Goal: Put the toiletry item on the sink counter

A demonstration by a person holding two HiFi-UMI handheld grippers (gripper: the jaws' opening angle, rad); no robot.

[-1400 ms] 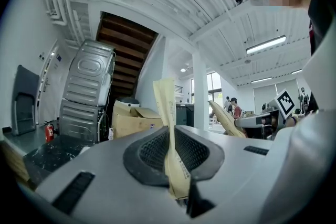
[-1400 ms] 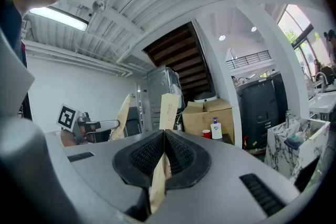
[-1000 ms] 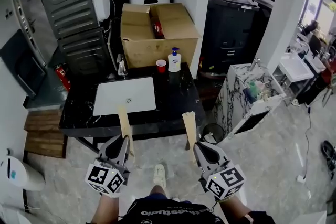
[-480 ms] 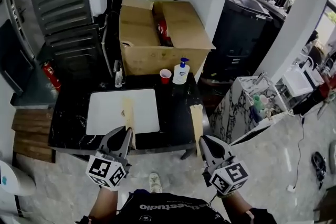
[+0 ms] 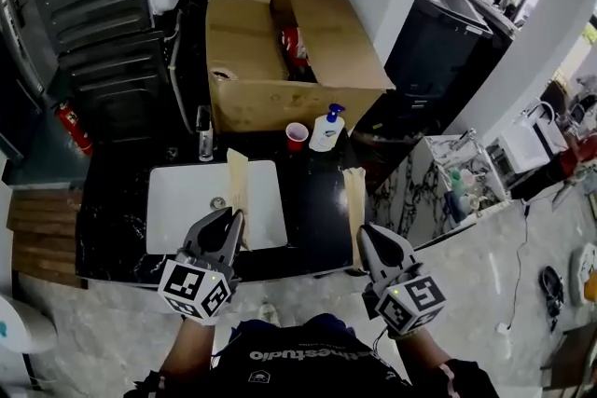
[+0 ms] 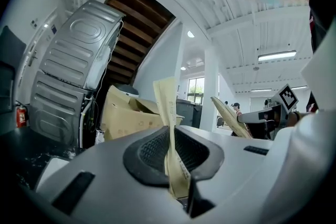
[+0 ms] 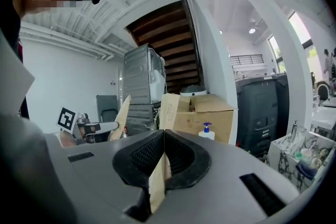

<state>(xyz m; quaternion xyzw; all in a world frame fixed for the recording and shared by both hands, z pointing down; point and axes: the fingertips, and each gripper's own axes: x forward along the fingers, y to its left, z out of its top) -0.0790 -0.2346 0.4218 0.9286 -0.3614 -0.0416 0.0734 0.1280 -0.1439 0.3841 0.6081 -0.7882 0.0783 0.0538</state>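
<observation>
Each gripper holds a flat tan paper packet standing upright. My left gripper is shut on the left packet, which rises over the right part of the white sink basin. My right gripper is shut on the right packet, over the right edge of the black sink counter. In the left gripper view the packet is pinched between the pads of the left gripper. The right gripper view shows its packet clamped the same way in the right gripper.
A soap dispenser, a red cup and a faucet stand at the counter's back. Behind them is an open cardboard box. A marble stand with small items is to the right, a fire extinguisher to the left.
The counter has come closer. Both grippers with their packets have moved forward from short of the counter's front edge to over the sink and the counter top.
</observation>
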